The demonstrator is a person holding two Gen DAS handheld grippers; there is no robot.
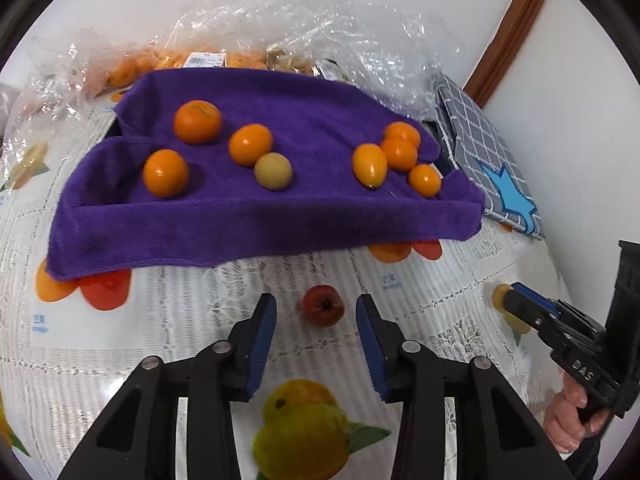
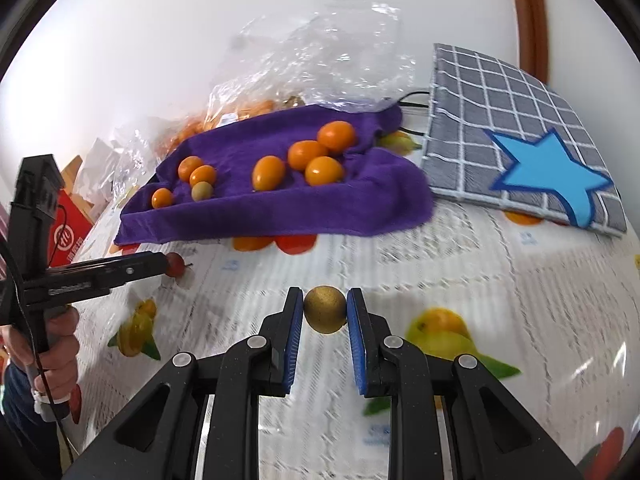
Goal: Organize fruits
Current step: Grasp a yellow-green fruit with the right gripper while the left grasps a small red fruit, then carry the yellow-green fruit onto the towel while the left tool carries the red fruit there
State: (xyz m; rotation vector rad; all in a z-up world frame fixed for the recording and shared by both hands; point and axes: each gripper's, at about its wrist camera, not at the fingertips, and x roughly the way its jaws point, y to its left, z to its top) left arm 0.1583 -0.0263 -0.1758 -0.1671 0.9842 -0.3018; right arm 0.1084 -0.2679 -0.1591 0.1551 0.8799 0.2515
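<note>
A purple towel [image 1: 256, 216] lies on the table and carries several orange kumquats and one tan longan [image 1: 273, 171]; it also shows in the right wrist view [image 2: 280, 208]. My left gripper [image 1: 316, 308] is open, its jaws on either side of a small red fruit [image 1: 322, 305] on the tablecloth. My right gripper [image 2: 325, 310] is shut on a tan round longan [image 2: 325, 309], held just above the table. In the left wrist view the right gripper [image 1: 505, 298] shows at the right with the longan [image 1: 499, 297]. The left gripper [image 2: 166, 266] shows at the left of the right wrist view, by the red fruit [image 2: 176, 265].
Clear plastic bags [image 1: 304, 28] with more fruit sit behind the towel. A grey checked cloth with a blue star [image 2: 520, 152] lies at the right. A red box [image 2: 68, 236] stands at the left. The tablecloth [image 1: 160, 320] is white lace with printed fruit.
</note>
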